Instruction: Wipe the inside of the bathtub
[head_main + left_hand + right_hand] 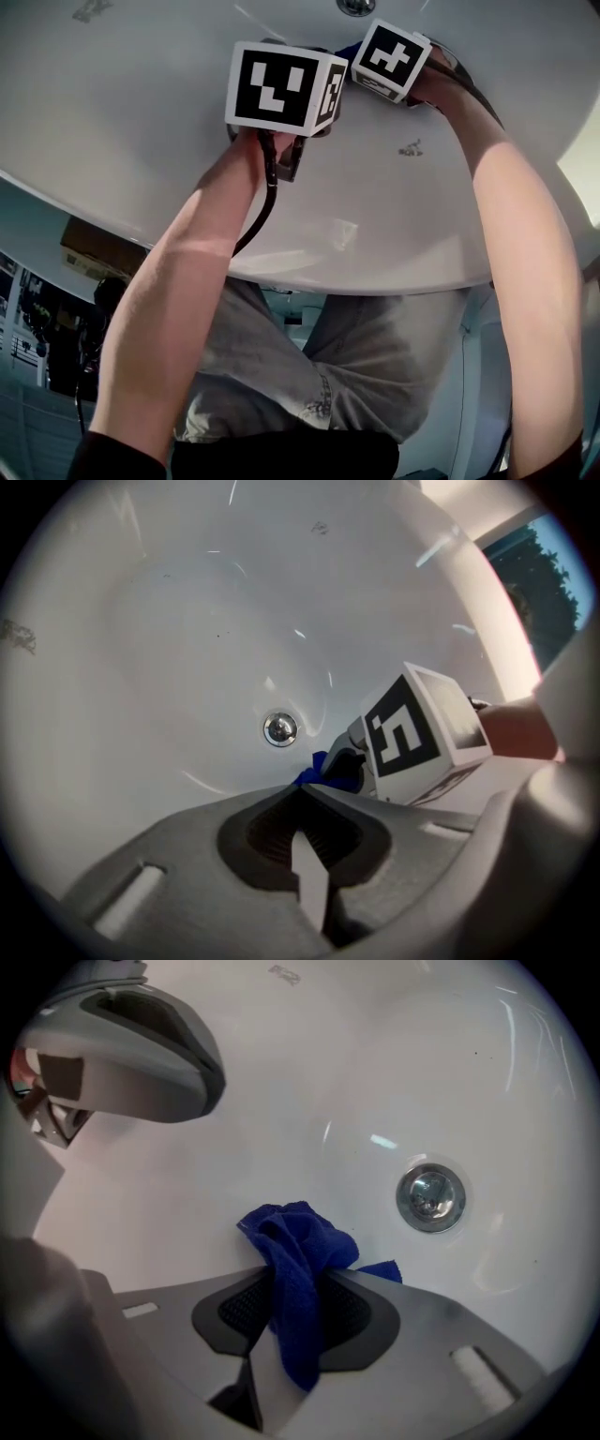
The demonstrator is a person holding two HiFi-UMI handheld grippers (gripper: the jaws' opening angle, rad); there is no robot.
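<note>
The smooth, glossy white bathtub [141,112] is seen from above, and its curved inner wall fills the far part of the head view. A blue cloth [298,1241] of soft, nubbly weave is clamped between the jaws of the right gripper [295,1283]. Beyond the tips it is bunched into a crumpled wad close against the tub's surface, and a strip of it is draped back over the dark ribbed pads. A round, shiny metal drain [430,1198] is set in the tub floor to the right of the cloth, near it but apart.

The matte grey jaws of the left gripper [305,791] are brought together at the tips with nothing between them, so that a hollow oval is left between their ribbed pads. This gripper is held just to the left of the right one. The left marker cube [281,86] and the right marker cube [391,58], both white with black squares, are seen side by side over the basin.
</note>
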